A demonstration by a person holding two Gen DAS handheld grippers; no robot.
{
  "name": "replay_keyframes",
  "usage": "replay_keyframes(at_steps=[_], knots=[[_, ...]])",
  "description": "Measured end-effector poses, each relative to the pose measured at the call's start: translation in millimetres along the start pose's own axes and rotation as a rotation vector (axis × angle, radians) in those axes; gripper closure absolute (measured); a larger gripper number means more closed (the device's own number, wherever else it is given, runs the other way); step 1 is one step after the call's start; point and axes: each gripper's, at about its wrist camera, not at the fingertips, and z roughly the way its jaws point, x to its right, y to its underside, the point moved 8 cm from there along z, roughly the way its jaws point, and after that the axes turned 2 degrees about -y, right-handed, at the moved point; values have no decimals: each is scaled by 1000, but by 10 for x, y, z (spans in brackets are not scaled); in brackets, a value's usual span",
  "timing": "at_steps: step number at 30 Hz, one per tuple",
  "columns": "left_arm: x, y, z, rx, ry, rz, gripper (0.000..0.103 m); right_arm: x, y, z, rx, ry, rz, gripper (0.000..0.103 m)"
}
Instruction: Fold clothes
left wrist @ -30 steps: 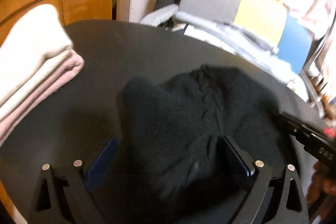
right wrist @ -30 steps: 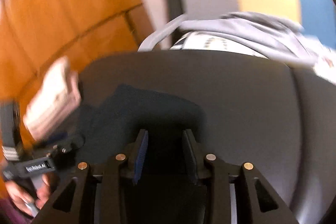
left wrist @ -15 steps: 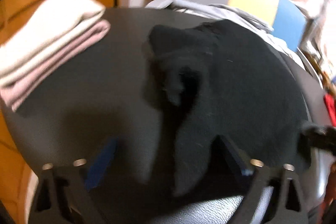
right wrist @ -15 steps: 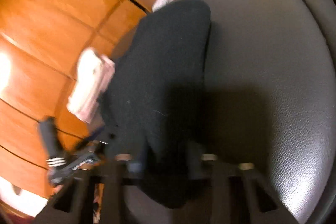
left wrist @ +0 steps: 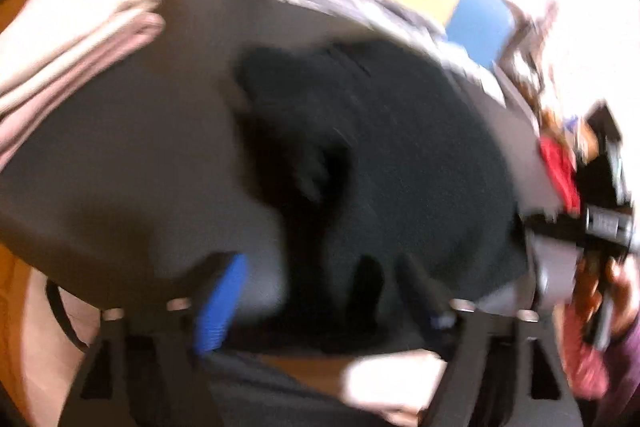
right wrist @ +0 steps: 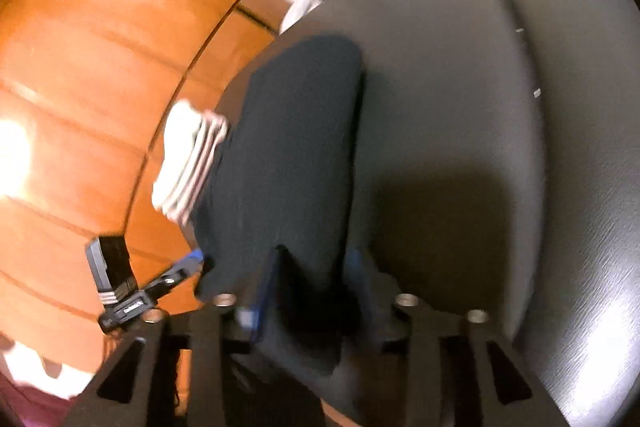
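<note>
Right wrist view: right claw (right wrist: 310,291) has the near end of the black garment (right wrist: 296,155) lying between its two blue pads, jaws have just been opening, cloth still sits in the gap but blur hides whether the pads press it, so grip unclear. From that claw the garment runs straight ahead and slightly left, long axis along the pointing line, far rounded end near the seat's back edge. It lies on the dark padded seat (right wrist: 500,107), not a tabletop, along its left side. Left wrist view: left claw (left wrist: 320,287) stands wide, jaws also just opening, near hem of the garment (left wrist: 380,155) between them, right pad over cloth, left blue pad over bare seat; no pinch seen. Both claws sit at the same near hem, left one at the outer corner. Folded pale stack (left wrist: 68,39) lies far left on the seat. Judgement: next fold carries the near end away toward the far end.
</note>
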Motion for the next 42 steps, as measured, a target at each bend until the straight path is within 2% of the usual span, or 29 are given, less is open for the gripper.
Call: replay_keyframes(at_steps=[2, 5, 7, 9, 15, 19, 21, 22, 25, 28, 29, 30, 31, 33, 38, 42], knots=[[-176, -229, -49, 39, 75, -127, 3, 6, -157, 62, -5, -41, 42, 51], [-313, -533, 80, 20, 153, -255, 0, -4, -372, 250, -27, -44, 57, 51], [-373, -640, 262, -49, 165, -295, 0, 0, -478, 378, -47, -27, 60, 49], [-359, -659, 453, -123, 173, -306, 0, 3, -532, 475, -89, -61, 95, 47], [-68, -739, 641, -155, 170, -183, 0, -29, -584, 720, -168, -60, 91, 43], [140, -710, 745, -158, 102, 27, 0, -67, -604, 848, -196, -64, 86, 43], [235, -678, 795, -157, 110, 117, 0, -93, -615, 927, -205, -70, 86, 43], [253, -666, 806, -154, 122, 133, 0, -107, -626, 963, -206, -71, 84, 43], [232, -688, 806, -140, 175, 85, 1, -129, -618, 973, -206, -69, 50, 43], [165, -709, 782, -128, 210, 48, 1, -133, -601, 953, -196, -38, -2, 52], [153, -710, 770, -120, 203, 49, 6, -136, -600, 949, -186, -31, -14, 56], [142, -708, 763, -108, 189, 56, 26, -138, -600, 943, -173, -30, -22, 57], [131, -706, 759, -95, 173, 63, 37, -147, -598, 943, -160, -35, -27, 60], [98, -690, 758, -94, 205, 36, 53, -173, -604, 953, -140, -45, -26, 62], [130, -712, 747, -54, 201, 27, 62, -346, -642, 906, -122, -48, -75, 66], [163, -765, 592, -15, 212, 47, 67, -722, -702, 917, -119, -91, -142, 67]])
